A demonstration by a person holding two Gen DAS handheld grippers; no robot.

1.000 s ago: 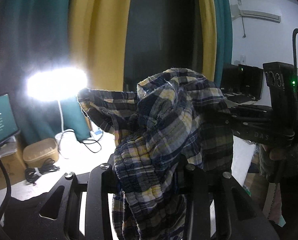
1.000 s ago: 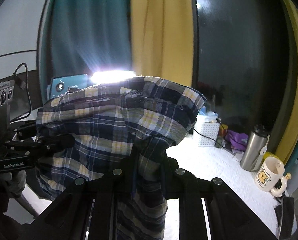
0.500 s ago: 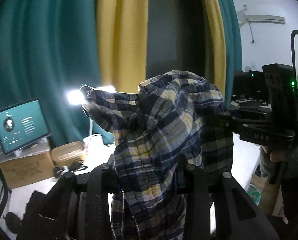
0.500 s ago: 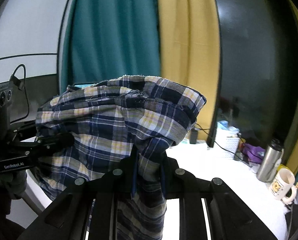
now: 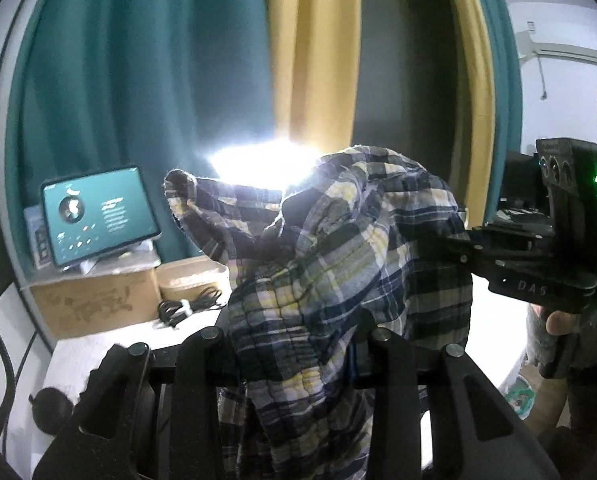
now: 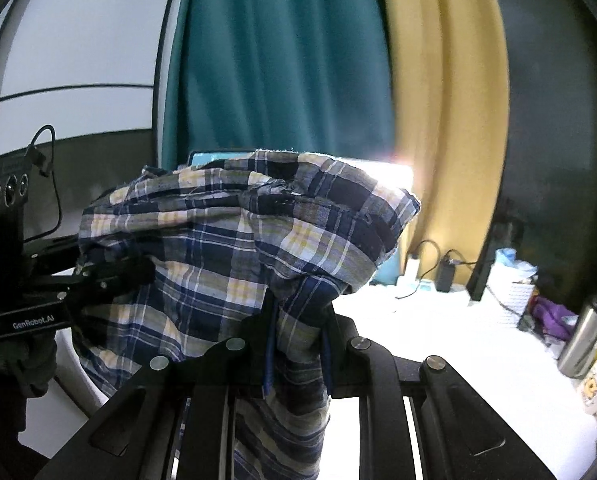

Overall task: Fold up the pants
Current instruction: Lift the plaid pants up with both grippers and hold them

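1. Straight ahead of me the white table (image 6: 438,344) lies mostly bare, its clutter pushed to the far edges: a steel bottle (image 6: 584,338) and a bear mug (image 6: 596,386) at the right, a cardboard box (image 5: 94,304) with a tablet (image 5: 98,220) on it at the left.
2. Behind the table hang teal curtains (image 6: 282,60) and yellow curtains (image 6: 446,80), with a bright lamp (image 5: 258,162) glaring between them, so the far side is closed off.
3. My left gripper (image 5: 294,340) points a little below level, and its fingers are clamped on a thick bunch of the pants (image 5: 338,248).
4. My right gripper (image 6: 296,328) points slightly downward too, its fingers pinched narrowly on a thinner fold of the same cloth.
5. From the left wrist view I see the right gripper come in from the side with its tips buried in the fabric, and a hand (image 5: 558,320) grips its handle.
6. From the right wrist view the left gripper enters likewise from the other side, level.
7. I hold the pants up in the air above the table, stretched between the two grippers and draped over both.
8. They are plaid in navy, white and pale yellow, crumpled and heavily wrinkled, and the loose cloth hangs down past both sets of fingers.
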